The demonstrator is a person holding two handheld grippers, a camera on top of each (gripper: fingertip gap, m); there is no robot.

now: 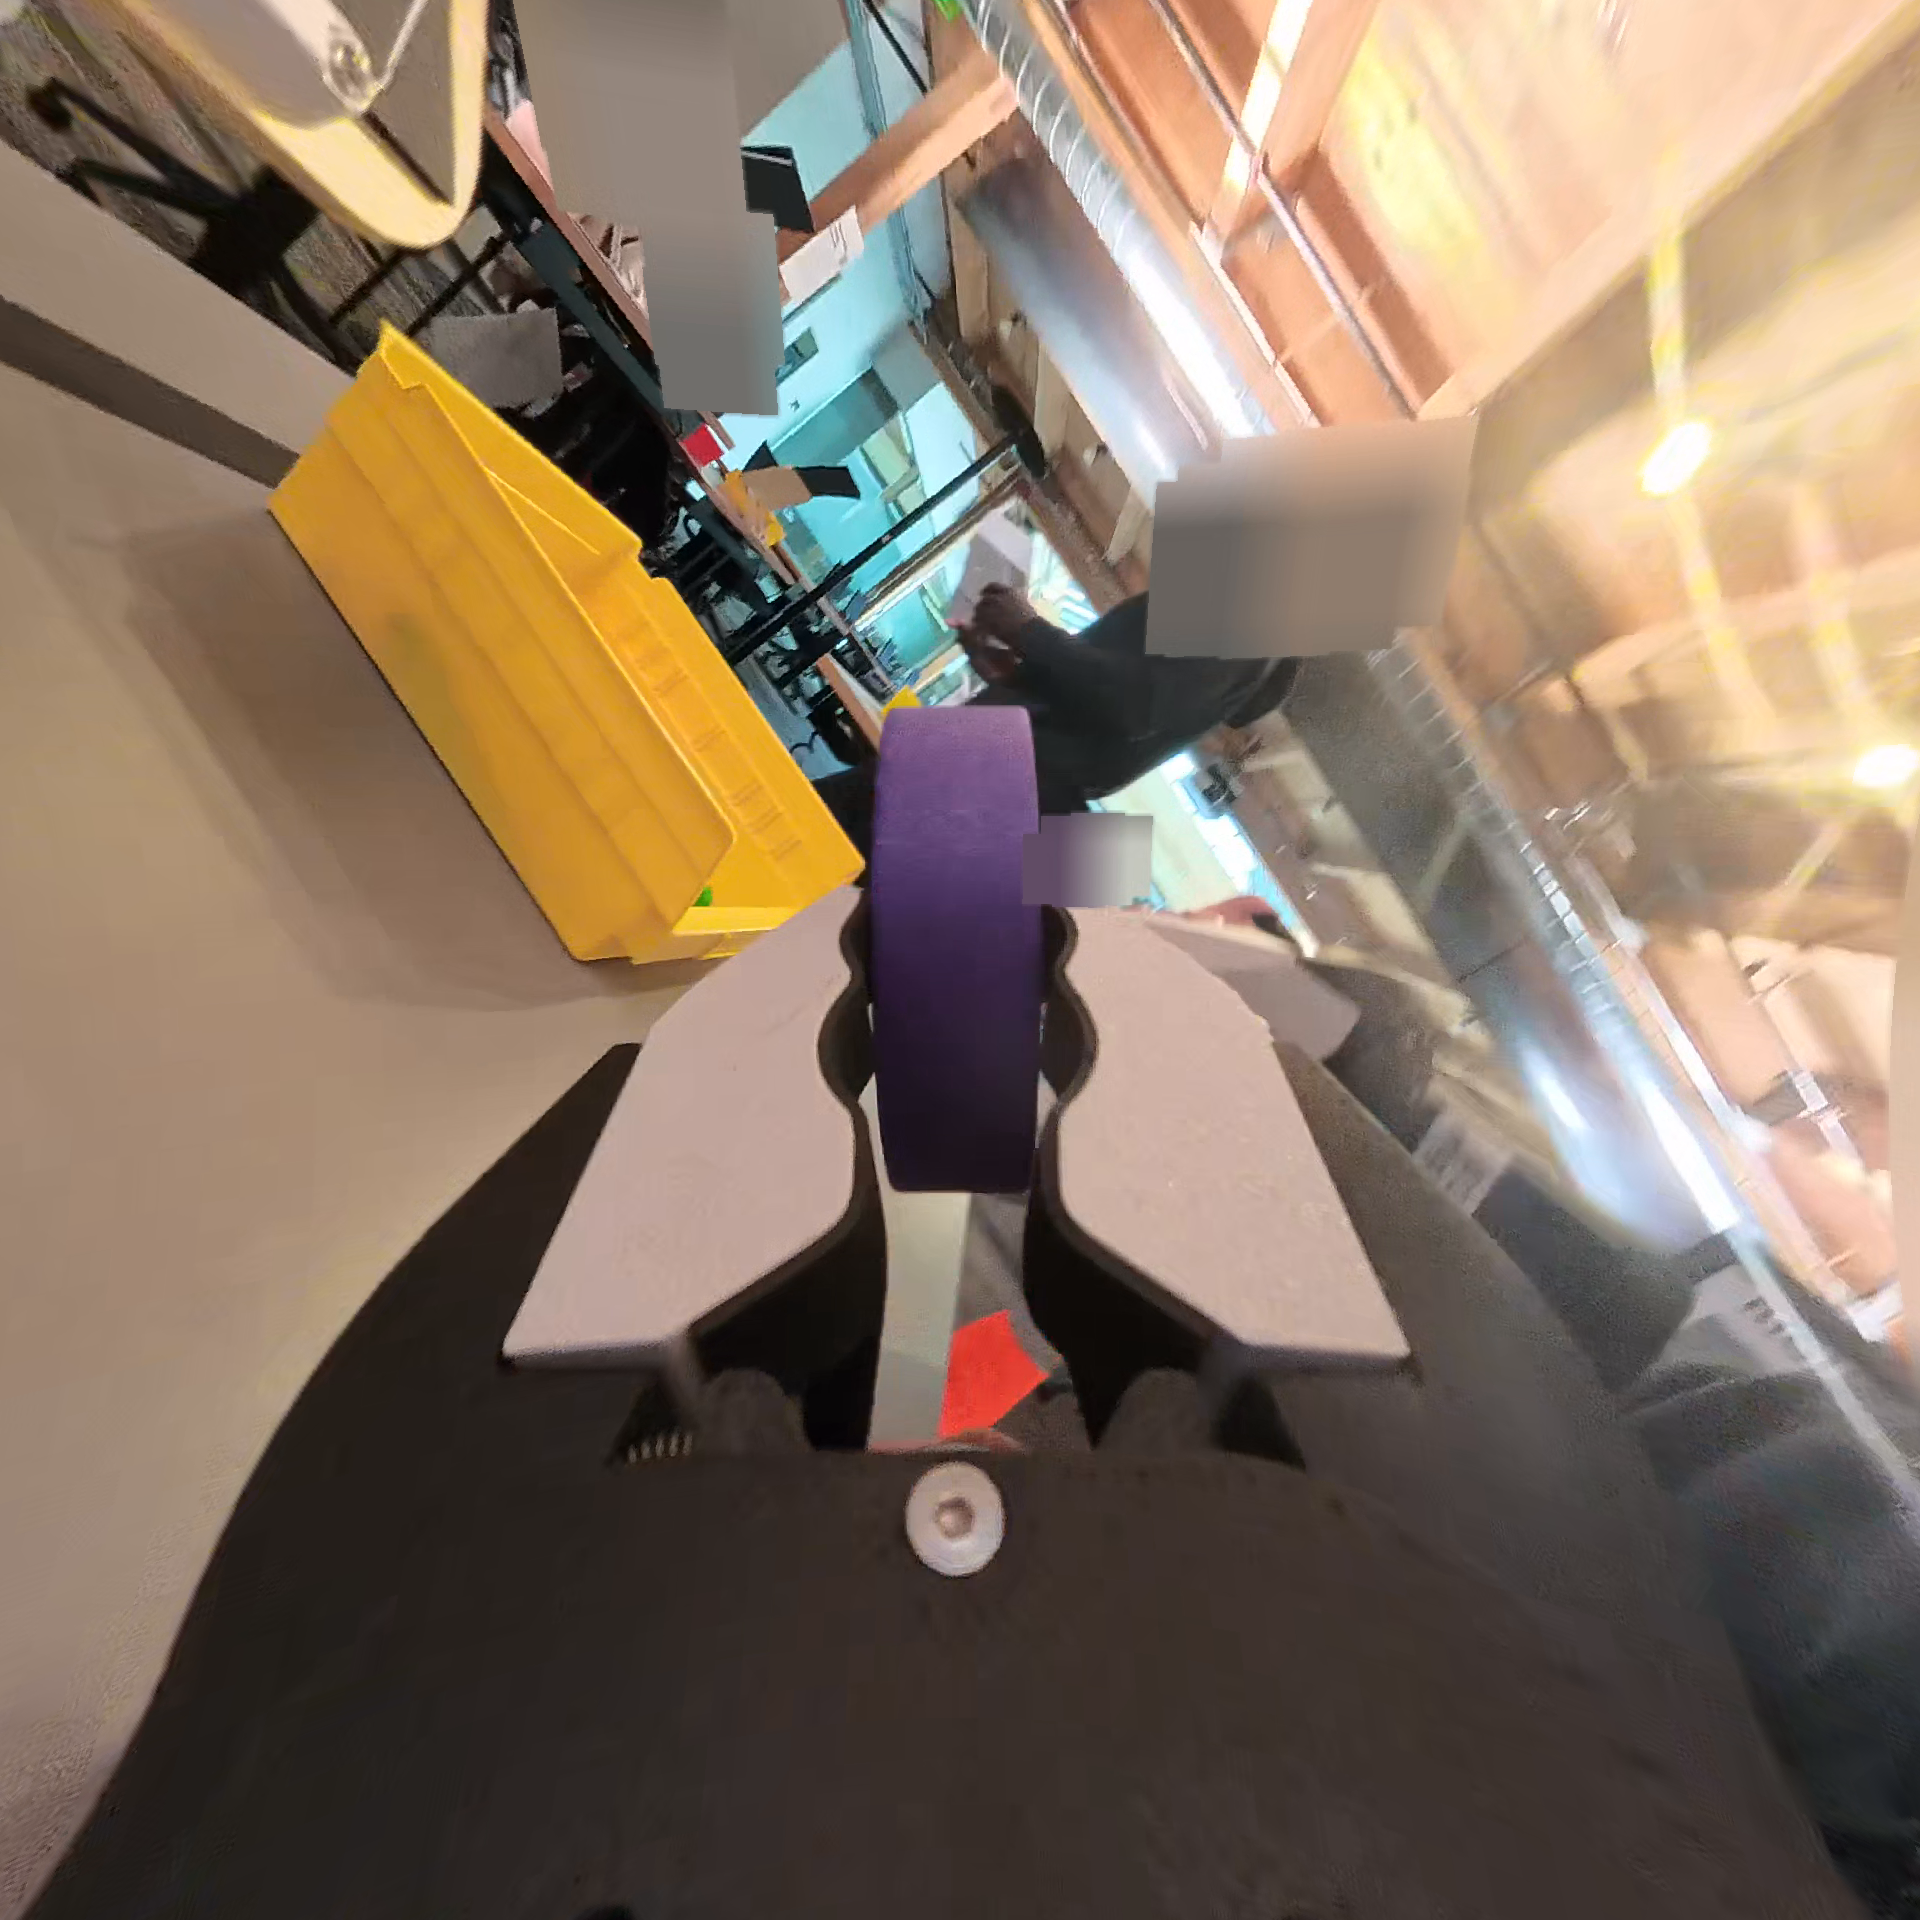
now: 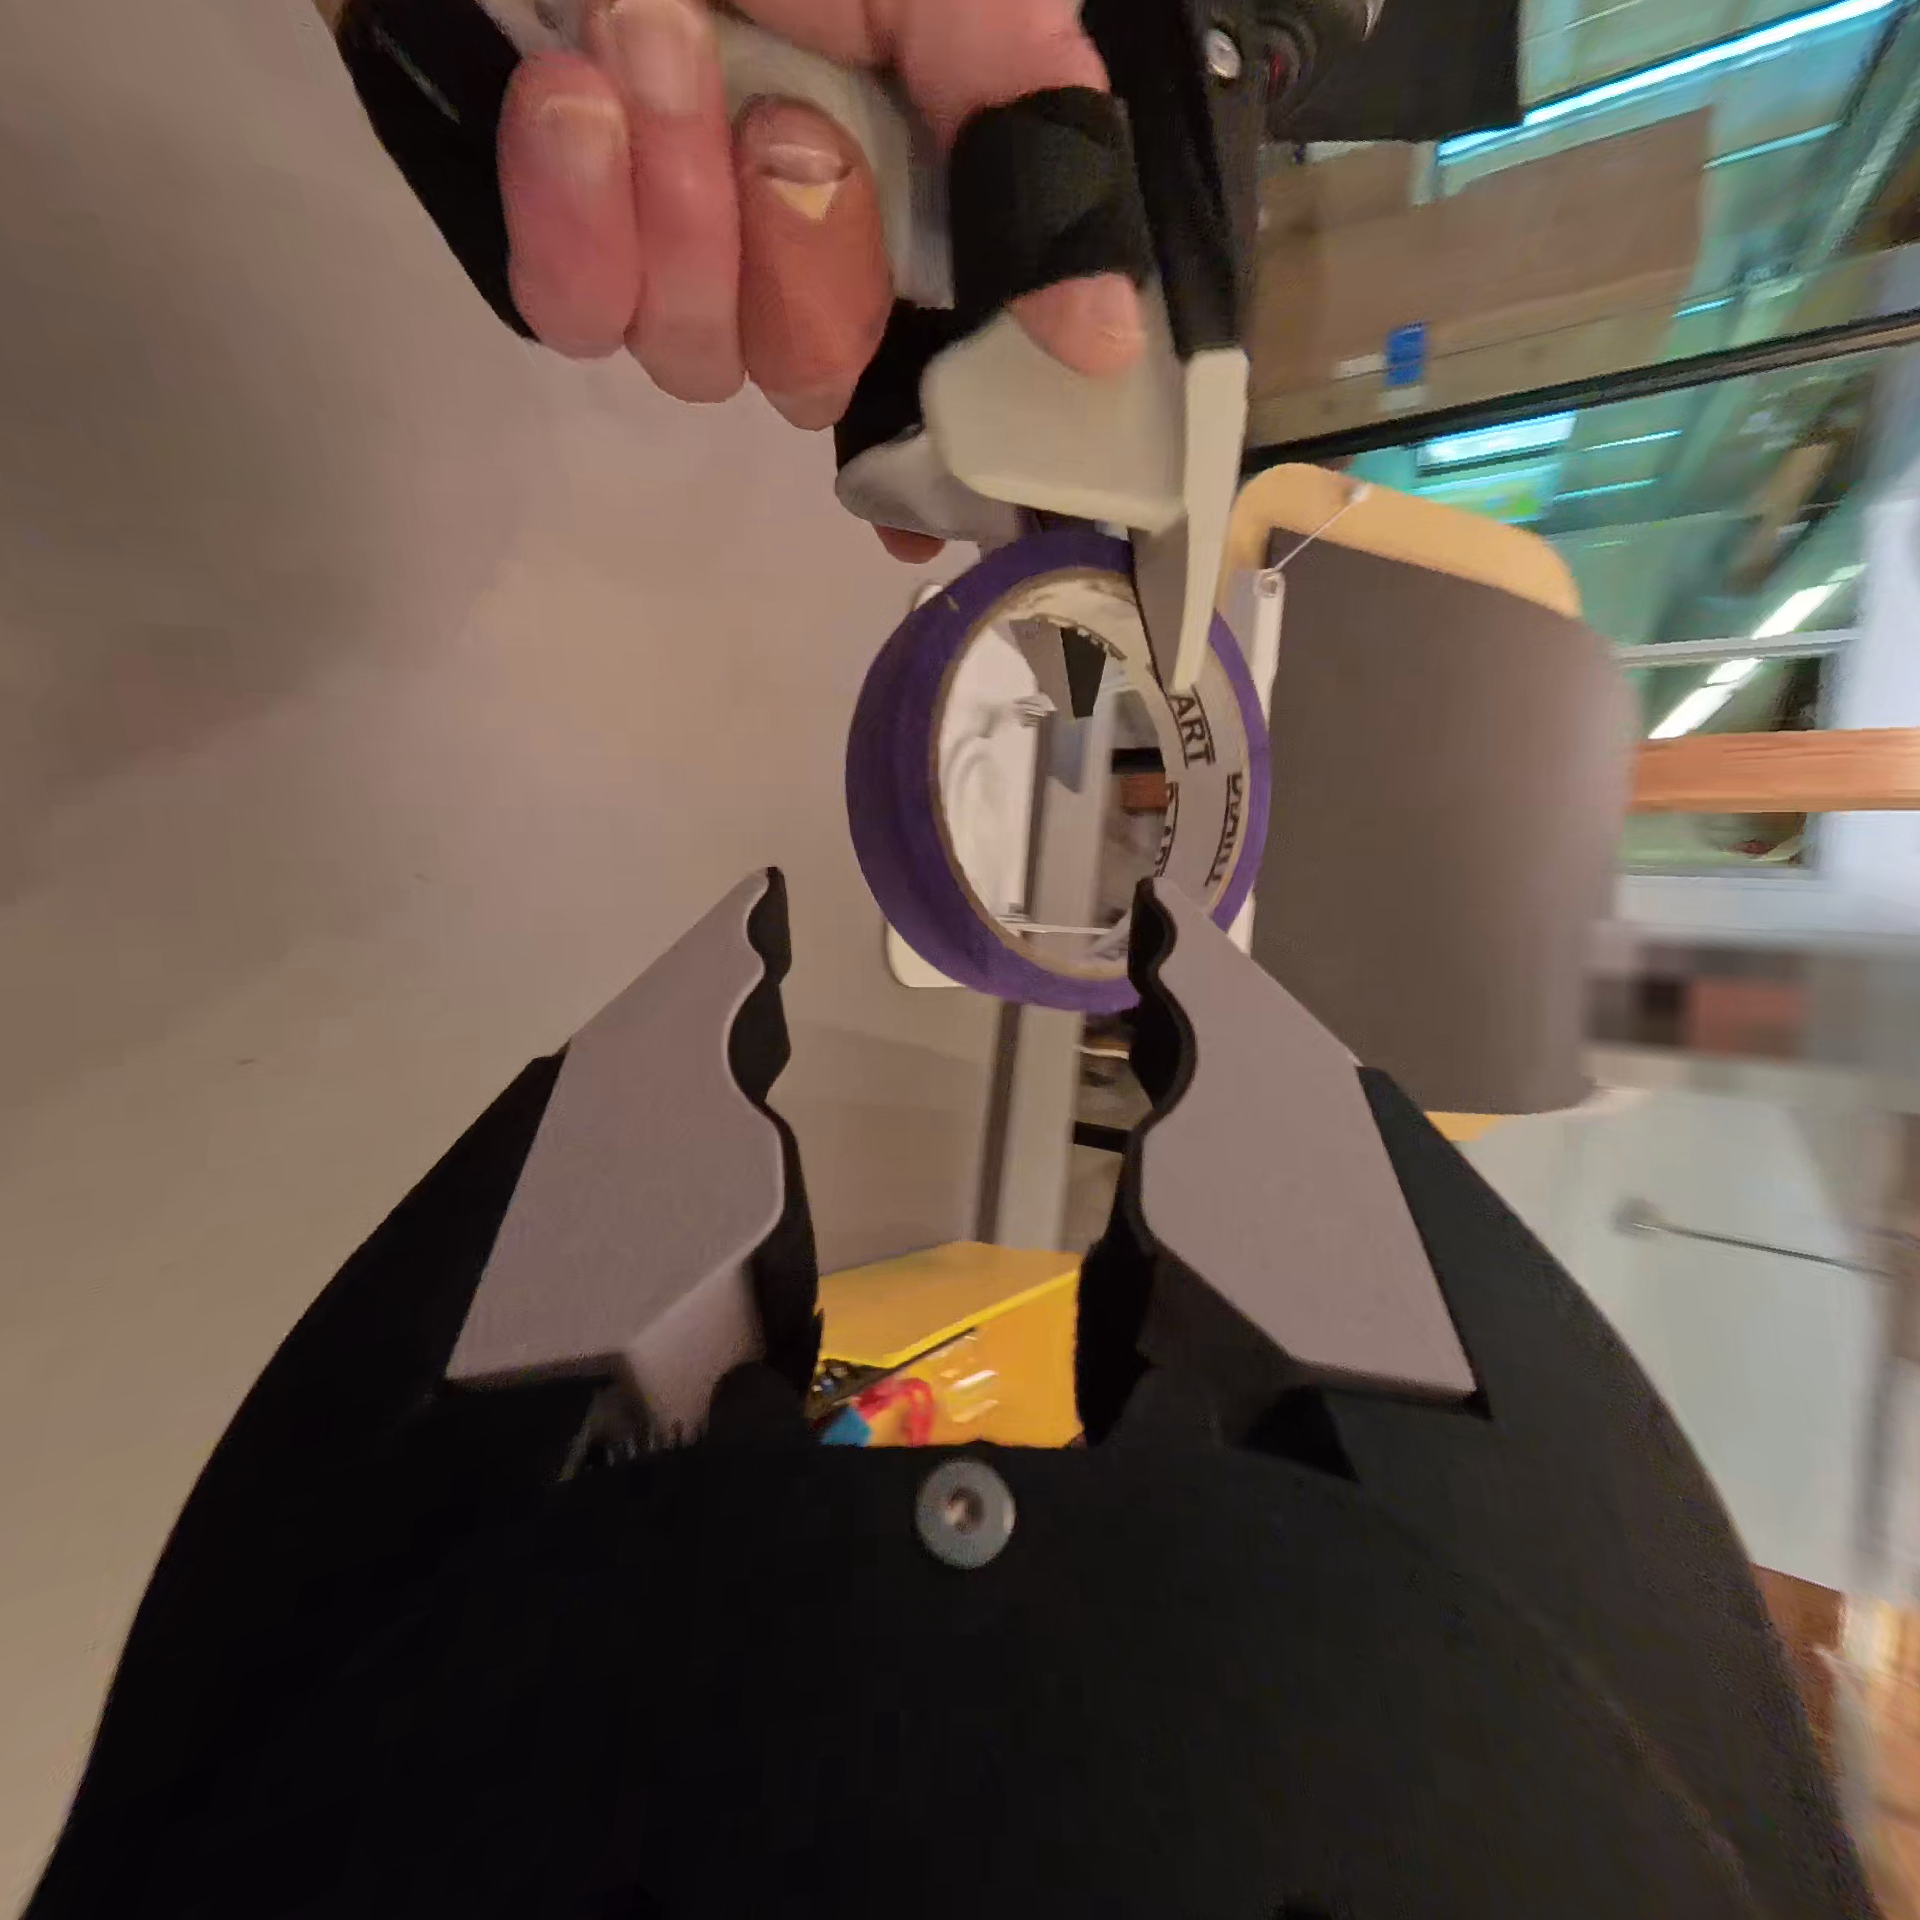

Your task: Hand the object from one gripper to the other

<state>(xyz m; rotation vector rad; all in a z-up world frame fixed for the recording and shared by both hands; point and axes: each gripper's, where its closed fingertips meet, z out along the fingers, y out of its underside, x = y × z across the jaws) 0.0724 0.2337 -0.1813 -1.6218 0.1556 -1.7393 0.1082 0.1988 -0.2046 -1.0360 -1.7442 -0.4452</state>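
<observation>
Left wrist view: a purple tape roll (image 1: 956, 935) sits clamped edge-on between the left gripper (image 1: 956, 935) fingers, above a grey table (image 1: 156, 831). The right gripper (image 2: 956, 904) gapes wide just beneath it. Small, indistinct items lie in the yellow bin (image 1: 540, 665).

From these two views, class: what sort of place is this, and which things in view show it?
Probably a workshop or warehouse-style workspace. A yellow parts bin sits on a plain work table, exposed wooden beams and metal ducting run overhead, and long tables with equipment stand behind.
</observation>
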